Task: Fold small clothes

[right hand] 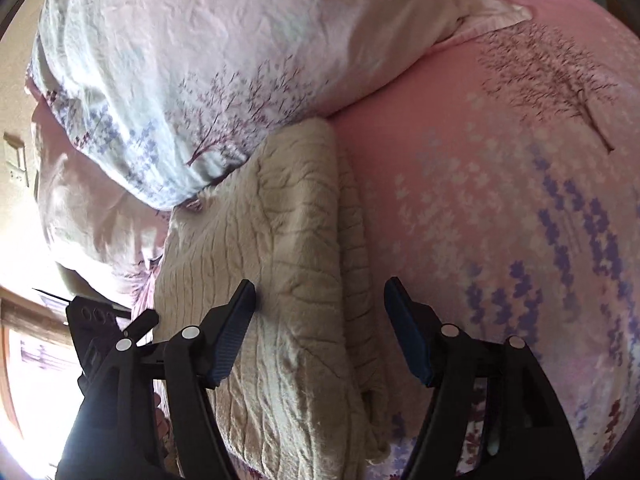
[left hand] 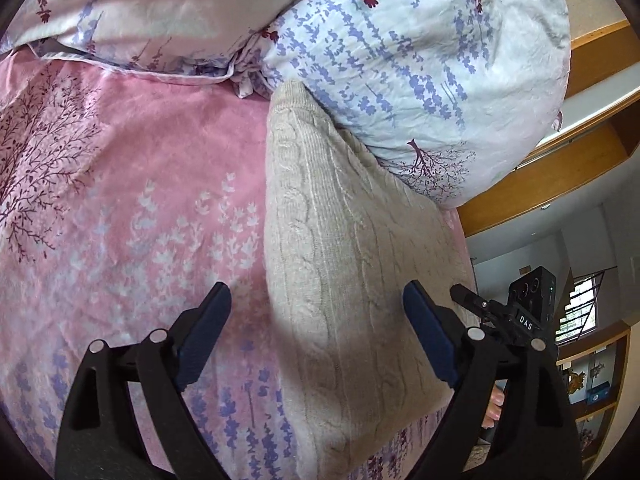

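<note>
A beige cable-knit sweater (left hand: 344, 264) lies folded in a long stack on the pink floral bed sheet (left hand: 132, 200), its far end against a pillow. My left gripper (left hand: 318, 312) is open and hovers over the sweater's near left edge, holding nothing. In the right wrist view the same sweater (right hand: 288, 248) shows folded layers along its right edge. My right gripper (right hand: 320, 304) is open above that edge, empty. The other gripper shows at the side of each view (left hand: 520, 312) (right hand: 100, 328).
A white floral pillow (left hand: 420, 64) presses on the sweater's far end, with another pillow (left hand: 140, 12) to its left. The pillow also shows in the right wrist view (right hand: 180, 72). A wooden bed frame (left hand: 560, 184) and shelves (left hand: 592, 384) are at the right.
</note>
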A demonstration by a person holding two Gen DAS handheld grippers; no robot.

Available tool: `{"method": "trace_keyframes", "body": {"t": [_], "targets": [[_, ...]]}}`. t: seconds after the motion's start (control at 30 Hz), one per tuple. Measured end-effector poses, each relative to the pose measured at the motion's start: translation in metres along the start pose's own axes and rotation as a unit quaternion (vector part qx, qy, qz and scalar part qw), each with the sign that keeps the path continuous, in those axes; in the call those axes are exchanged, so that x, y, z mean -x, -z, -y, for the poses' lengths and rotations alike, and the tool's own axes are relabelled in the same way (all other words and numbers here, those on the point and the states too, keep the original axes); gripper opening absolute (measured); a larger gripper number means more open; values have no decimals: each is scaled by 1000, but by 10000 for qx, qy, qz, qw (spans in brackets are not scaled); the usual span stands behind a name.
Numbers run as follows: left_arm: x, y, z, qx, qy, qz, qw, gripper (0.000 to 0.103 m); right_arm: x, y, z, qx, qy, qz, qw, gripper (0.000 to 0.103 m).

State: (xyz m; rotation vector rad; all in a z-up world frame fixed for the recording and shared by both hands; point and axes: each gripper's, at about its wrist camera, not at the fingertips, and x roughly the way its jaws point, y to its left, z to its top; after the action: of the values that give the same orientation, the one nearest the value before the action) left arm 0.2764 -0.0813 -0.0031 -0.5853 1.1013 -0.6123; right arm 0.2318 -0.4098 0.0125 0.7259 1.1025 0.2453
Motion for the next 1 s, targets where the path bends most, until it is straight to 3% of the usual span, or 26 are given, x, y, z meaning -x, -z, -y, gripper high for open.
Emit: {"method": "trace_keyframes", "body": {"t": [0.07,0.1,0.17,0.23,0.33,0.43,0.53,0.67,0.77,0.87,0.9,1.0], "targets": [[-8,1,2,24,260,-143,9996,81,-4,3,-2,20,-192,-70,9998,62],[-13,3,3,71,399,-241,9989,73,-7,4,-3,-13,-248,-84,9997,58],[-16,7,7,15,323,-150,9994,68,-8,7,-3,5,-360,-79,9993,41],[-17,9,9,-45,335,-110,9994,53,-6,10,-1,-73,-549,-15,9985,33],[-8,10,12,-81,497,-28,9987,39,5,16,-10,29,-563,166,9983,30],[11,10,18,-431,472,77,9979,37,15,24,-38,391,-610,375,9967,29],[51,15,21,-857,260,434,9950,37,16,36,-76,925,-632,471,9926,28],[106,17,0,-994,61,890,9910,38,3,53,-119,1499,-802,634,9834,28],[122,19,-29,-799,-160,896,9926,39,-23,65,-134,1652,-782,485,9820,28],[106,18,-67,-447,-551,521,9961,43,-60,78,-130,1586,-318,36,9868,30],[101,19,-79,-276,-499,488,9972,48,-67,80,-126,1524,-204,33,9881,32],[107,20,-85,-67,-256,603,9978,50,-59,75,-118,1263,-342,-31,9914,38]]}}
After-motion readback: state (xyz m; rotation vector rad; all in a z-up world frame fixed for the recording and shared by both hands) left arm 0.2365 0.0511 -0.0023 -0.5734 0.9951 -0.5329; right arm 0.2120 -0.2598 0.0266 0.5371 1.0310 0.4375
